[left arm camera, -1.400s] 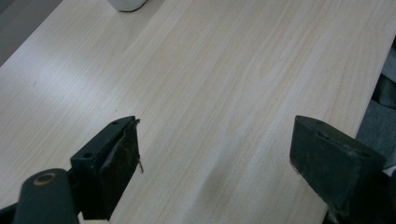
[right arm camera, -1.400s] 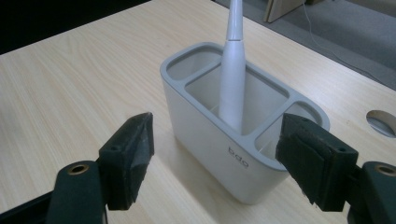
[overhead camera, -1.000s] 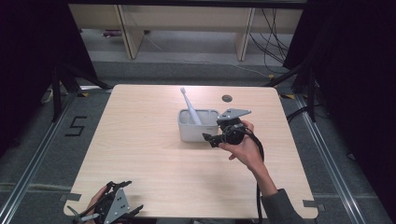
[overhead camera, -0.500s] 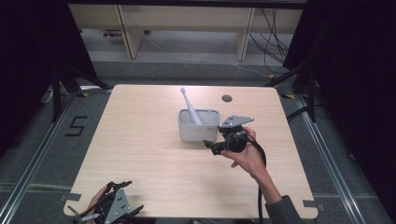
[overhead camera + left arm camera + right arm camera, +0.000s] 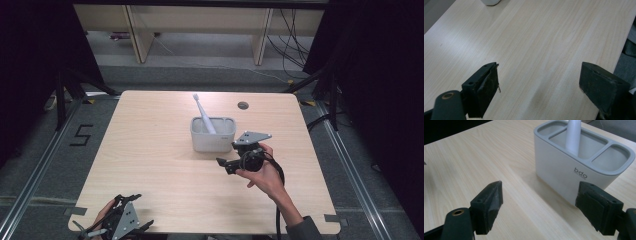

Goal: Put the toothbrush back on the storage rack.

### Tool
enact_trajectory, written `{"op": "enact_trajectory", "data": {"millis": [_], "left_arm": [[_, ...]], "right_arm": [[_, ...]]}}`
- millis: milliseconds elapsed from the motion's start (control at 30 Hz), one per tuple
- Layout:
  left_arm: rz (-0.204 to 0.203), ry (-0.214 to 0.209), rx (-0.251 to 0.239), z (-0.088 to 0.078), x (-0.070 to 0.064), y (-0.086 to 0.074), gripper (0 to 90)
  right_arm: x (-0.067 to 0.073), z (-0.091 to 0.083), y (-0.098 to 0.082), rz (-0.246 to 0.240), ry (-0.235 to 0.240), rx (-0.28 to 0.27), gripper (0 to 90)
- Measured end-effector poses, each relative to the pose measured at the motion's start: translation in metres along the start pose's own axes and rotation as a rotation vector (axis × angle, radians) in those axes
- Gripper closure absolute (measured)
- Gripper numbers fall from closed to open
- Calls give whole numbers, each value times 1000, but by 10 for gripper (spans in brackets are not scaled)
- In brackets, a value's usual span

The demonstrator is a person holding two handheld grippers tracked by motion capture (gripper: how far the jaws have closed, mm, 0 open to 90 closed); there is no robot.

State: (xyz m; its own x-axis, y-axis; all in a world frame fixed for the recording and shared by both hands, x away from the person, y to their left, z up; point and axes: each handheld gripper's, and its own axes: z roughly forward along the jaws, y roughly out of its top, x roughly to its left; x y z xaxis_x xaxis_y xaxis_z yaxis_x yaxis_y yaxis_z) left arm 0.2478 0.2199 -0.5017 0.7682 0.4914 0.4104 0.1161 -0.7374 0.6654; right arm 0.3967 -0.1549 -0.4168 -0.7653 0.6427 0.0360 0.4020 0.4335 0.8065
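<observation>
With the toothbrush point(image 5: 202, 113) already standing in the holder's point(image 5: 213, 141) middle slot, job looks done. R gripper point(image 5: 539, 207) spread wide, holding nothing, just beside it; L gripper point(image 5: 537, 85) also spread, empty, at table point(image 5: 150, 150) edge.

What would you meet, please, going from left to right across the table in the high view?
Left gripper → white toothbrush standing in the grey holder → right gripper → round hole in the table top.

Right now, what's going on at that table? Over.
Right tool open, empty, just short of the white holder. Toothbrush stands in its middle compartment. Left tool open, at the near edge. Nothing in the way.
</observation>
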Motion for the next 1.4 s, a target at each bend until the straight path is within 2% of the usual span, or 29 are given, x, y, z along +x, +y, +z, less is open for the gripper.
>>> {"op": "enact_trajectory", "data": {"millis": [133, 167, 200, 233, 267, 367, 433, 467, 567, 600, 633, 667, 733, 767, 800, 833, 867, 933, 1100, 1133, 1167, 1200, 1233, 1267, 1300, 1333, 1367, 1400], "left_arm": [[-17, -6, -14, 0, -1, 0, 153], [-16, -7, -14, 0, -1, 0, 153], [-16, -9, -15, 0, -1, 0, 153], [-10, -8, -14, 0, 0, 0, 153], [10, 0, 2, -1, 0, 0, 154], [5, -4, 0, -1, 0, 0, 153], [-17, -9, -9, 0, -1, 0, 153], [-2, -3, -1, 0, 0, 0, 153], [1, -10, 0, 0, 0, 0, 153], [-35, 8, -30, 2, -2, 0, 154], [0, -3, 1, 0, 0, 0, 153], [-30, 7, -25, 1, -2, 0, 153], [-16, 1, -12, 1, -1, 0, 154], [-3, 13, -9, 1, -1, 0, 154], [-3, 14, -10, 1, -1, -1, 153], [-7, -16, -6, 0, -1, 0, 153], [-6, -9, -5, 0, 0, 0, 154], [5, -11, 2, 0, 0, 0, 154], [-1, -17, -1, 0, 0, 0, 154], [-1, 3, -6, 1, -2, 0, 154], [2, -14, 1, 0, -1, 0, 154], [18, -9, 12, -1, 0, 0, 154], [-7, -2, -8, 1, -1, 0, 154], [5, -14, 5, -1, 0, 0, 154], [-7, -6, -6, 0, -1, 0, 153], [-6, -8, -3, 1, -1, 0, 153], [-4, -16, -4, 1, -1, 0, 154], [15, -20, 13, 0, 1, 0, 153]], "right_arm": [[4, 1, -4, 0, 11, 8, 214], [7, 1, -5, 22, 9, 9, 214], [6, 3, -6, -7, 11, 1, 214], [9, 2, -7, 12, 11, 12, 213], [8, 3, -8, 0, 7, 9, 213], [11, 4, -12, 3, 12, 12, 214], [13, 5, -15, 1, 19, 15, 214], [14, 6, -17, 8, 18, 19, 214], [17, 7, -21, 6, 27, 28, 214], [17, 8, -23, 0, 29, 28, 215], [18, 8, -24, 2, 22, 28, 215], [18, 8, -26, 3, 28, 33, 215], [20, 9, -29, 5, 28, 34, 216], [21, 9, -31, 18, 25, 40, 217], [21, 9, -33, 5, 25, 35, 219], [22, 9, -34, 26, 24, 39, 219], [22, 10, -36, 15, 27, 44, 219], [22, 11, -40, 24, 29, 40, 219], [22, 10, -48, 30, 27, 39, 220], [22, 9, -50, 32, 23, 44, 220], [22, 9, -51, 41, 22, 41, 220], [22, 8, -53, 49, 12, 43, 219], [21, 8, -54, 31, 21, 45, 219], [22, 7, -54, 49, 26, 47, 219], [21, 7, -55, 30, 12, 41, 220], [22, 6, -56, 52, 18, 50, 220], [22, 7, -57, 38, 14, 38, 220], [22, 7, -58, 37, 23, 45, 220]]}}
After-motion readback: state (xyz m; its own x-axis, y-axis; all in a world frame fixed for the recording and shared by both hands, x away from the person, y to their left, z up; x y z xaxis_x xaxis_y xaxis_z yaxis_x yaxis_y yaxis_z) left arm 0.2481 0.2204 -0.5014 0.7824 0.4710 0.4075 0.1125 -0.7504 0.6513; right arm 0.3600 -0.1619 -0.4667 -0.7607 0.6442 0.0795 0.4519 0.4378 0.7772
